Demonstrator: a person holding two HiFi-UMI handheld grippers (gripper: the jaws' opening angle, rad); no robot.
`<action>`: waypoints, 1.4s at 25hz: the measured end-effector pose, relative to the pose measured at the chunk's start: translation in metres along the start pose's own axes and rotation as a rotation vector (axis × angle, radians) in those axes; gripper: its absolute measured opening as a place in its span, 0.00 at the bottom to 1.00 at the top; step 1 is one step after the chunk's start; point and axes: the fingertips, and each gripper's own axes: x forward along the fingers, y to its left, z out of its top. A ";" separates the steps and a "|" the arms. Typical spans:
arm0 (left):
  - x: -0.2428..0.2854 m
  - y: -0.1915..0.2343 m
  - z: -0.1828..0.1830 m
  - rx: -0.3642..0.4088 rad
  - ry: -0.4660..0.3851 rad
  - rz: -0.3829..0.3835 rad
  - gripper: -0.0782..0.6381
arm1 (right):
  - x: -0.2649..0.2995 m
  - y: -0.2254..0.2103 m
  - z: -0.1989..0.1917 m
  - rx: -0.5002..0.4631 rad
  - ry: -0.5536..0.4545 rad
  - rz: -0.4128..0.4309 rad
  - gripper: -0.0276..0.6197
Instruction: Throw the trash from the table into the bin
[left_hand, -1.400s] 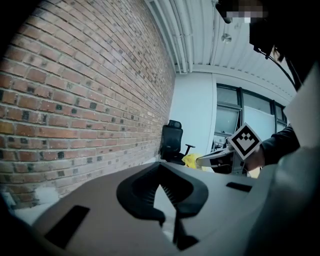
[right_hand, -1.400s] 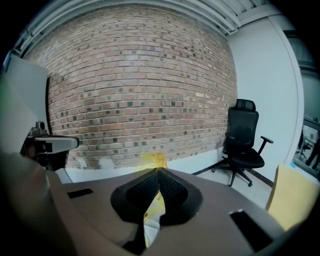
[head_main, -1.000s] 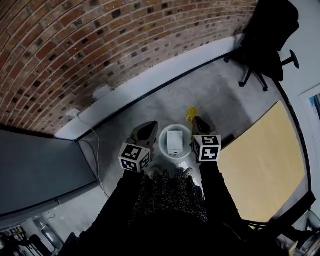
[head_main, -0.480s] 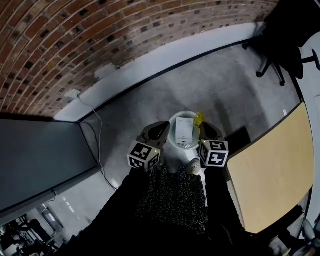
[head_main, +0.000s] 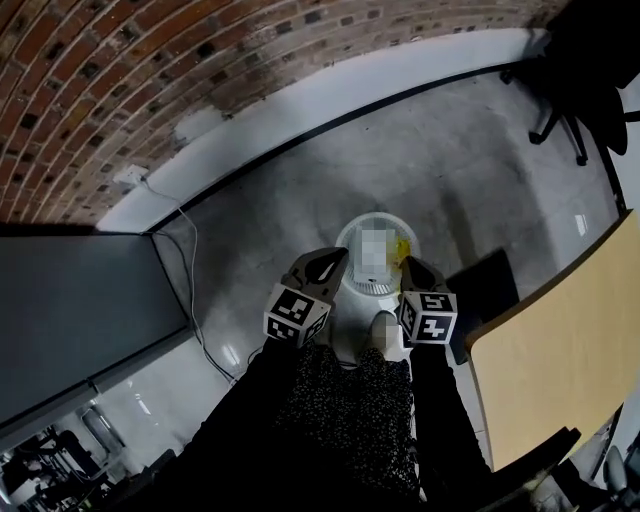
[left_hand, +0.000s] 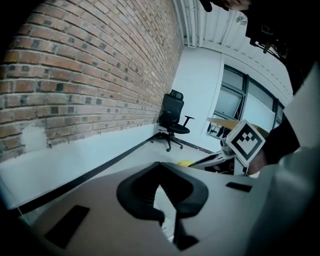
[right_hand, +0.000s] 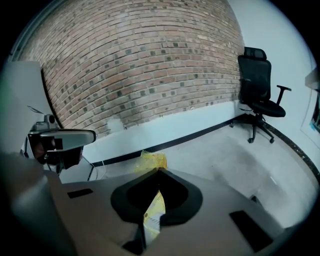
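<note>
Concrete floor (head_main: 300, 195), bin (head_main: 349, 232), yellow wrapper (right_hand: 152, 161) (crumpled) clamped in right gripper (head_main: 411, 267)

Head view looks steeply down; all views share the brick wall (right_hand: 140, 65)

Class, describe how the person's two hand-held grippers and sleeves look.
The left hand-held gripper and right hand-held gripper are grey tapered shells with black-lined jaws; each carries a white cube with black square markers. The sleeves are black.

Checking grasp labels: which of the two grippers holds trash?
The right gripper, shut on a yellow wrapper; the left gripper is shut with nothing between its jaws.
</note>
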 end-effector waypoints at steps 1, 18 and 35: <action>0.005 0.000 -0.008 -0.002 0.005 -0.002 0.10 | 0.007 -0.002 -0.007 -0.004 0.011 0.002 0.06; 0.067 0.004 -0.127 -0.025 0.083 -0.042 0.10 | 0.083 -0.016 -0.115 -0.078 0.132 0.046 0.06; 0.067 0.020 -0.141 -0.006 0.090 -0.049 0.10 | 0.114 -0.008 -0.134 -0.075 0.151 0.054 0.16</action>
